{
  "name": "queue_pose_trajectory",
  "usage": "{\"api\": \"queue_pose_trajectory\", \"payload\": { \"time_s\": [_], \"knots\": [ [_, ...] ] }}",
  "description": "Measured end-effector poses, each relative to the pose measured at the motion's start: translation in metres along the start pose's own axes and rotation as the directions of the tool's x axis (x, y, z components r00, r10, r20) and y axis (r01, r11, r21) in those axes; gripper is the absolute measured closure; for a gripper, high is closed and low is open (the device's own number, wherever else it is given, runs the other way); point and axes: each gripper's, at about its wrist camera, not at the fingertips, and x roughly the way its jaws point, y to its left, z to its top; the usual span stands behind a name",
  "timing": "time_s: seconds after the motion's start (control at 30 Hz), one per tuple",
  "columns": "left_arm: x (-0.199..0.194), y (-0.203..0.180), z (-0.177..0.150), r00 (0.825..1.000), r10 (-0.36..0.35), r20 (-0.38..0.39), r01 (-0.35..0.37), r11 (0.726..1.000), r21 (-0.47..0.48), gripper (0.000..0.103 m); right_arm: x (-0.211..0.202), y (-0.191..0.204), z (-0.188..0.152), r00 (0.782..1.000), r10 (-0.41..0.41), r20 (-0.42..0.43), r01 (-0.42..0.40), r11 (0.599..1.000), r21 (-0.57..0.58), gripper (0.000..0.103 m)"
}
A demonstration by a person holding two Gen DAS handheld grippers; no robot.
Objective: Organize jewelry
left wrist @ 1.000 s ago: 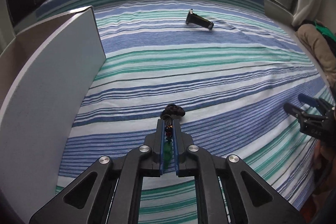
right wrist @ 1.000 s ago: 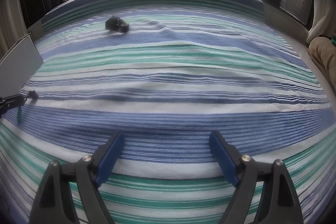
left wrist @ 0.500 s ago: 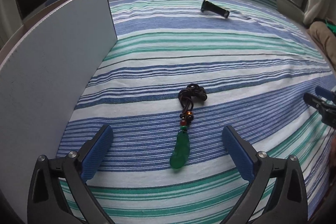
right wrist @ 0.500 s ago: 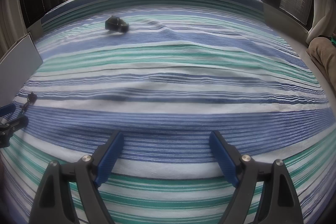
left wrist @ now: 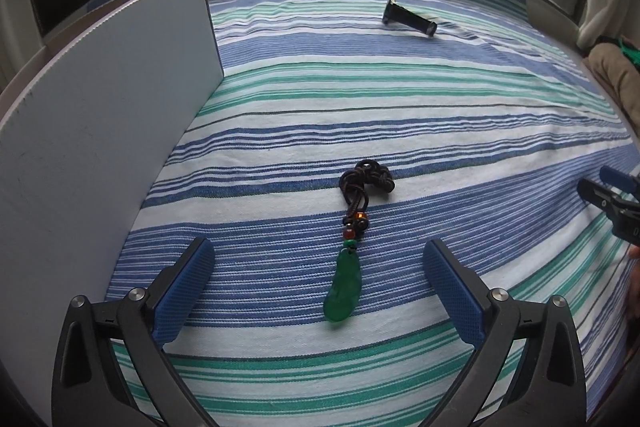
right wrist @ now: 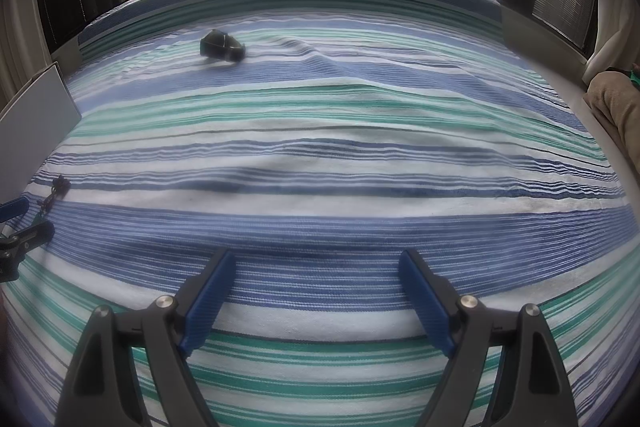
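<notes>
A green jade pendant (left wrist: pixel 343 287) on a dark knotted cord (left wrist: pixel 366 179) with small beads lies flat on the striped cloth (left wrist: pixel 440 99). My left gripper (left wrist: pixel 318 267) is open, its blue pads either side of the pendant, not touching it. The cord also shows small at the left in the right wrist view (right wrist: pixel 56 189). My right gripper (right wrist: pixel 316 275) is open and empty over bare cloth; it also shows at the right edge of the left wrist view (left wrist: pixel 612 193). A black jewelry holder (left wrist: pixel 408 17) lies far back; it also shows in the right wrist view (right wrist: pixel 222 46).
A white board (left wrist: pixel 100 131) stands upright along the left side of the cloth. A beige cushion (left wrist: pixel 618 79) lies at the far right. A window ledge runs along the back.
My left gripper was shut on the pendant; it has opened, let the pendant down onto the cloth and drawn back a little. The right gripper has stayed put.
</notes>
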Motion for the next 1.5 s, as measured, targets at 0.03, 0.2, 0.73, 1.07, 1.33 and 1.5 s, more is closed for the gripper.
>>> {"api": "queue_pose_trajectory", "payload": {
  "time_s": [0.03,0.2,0.73,1.07,1.33,1.5],
  "knots": [
    [0.0,0.0,0.0,1.0,0.0,0.0,0.0,1.0,0.0,0.001,-0.001,0.0,0.0,1.0,0.002,-0.004,-0.002,1.0,-0.008,0.017],
    [0.0,0.0,0.0,1.0,0.0,0.001,0.0,1.0,0.0,0.001,-0.006,0.002,0.036,0.991,0.103,-0.087,-0.112,0.989,-0.099,0.017],
    [0.001,0.0,0.0,1.0,-0.001,0.003,0.001,1.0,0.0,0.001,0.106,0.139,0.212,0.992,0.1,-0.083,-0.128,0.866,-0.484,0.026],
    [0.001,0.0,0.0,1.0,-0.001,0.004,0.001,1.0,0.0,0.001,0.102,0.097,0.204,0.985,0.125,-0.116,-0.156,0.937,-0.314,0.096],
    [0.001,0.0,0.0,1.0,-0.001,0.005,0.001,1.0,0.0,0.001,0.035,0.039,0.155,0.965,0.251,-0.078,-0.262,0.946,-0.194,0.097],
    [0.001,0.0,0.0,1.0,0.0,0.005,0.0,1.0,0.0,0.001,-0.016,0.014,0.111,0.94,0.338,-0.039,-0.34,0.932,-0.128,0.097]
  ]
}}
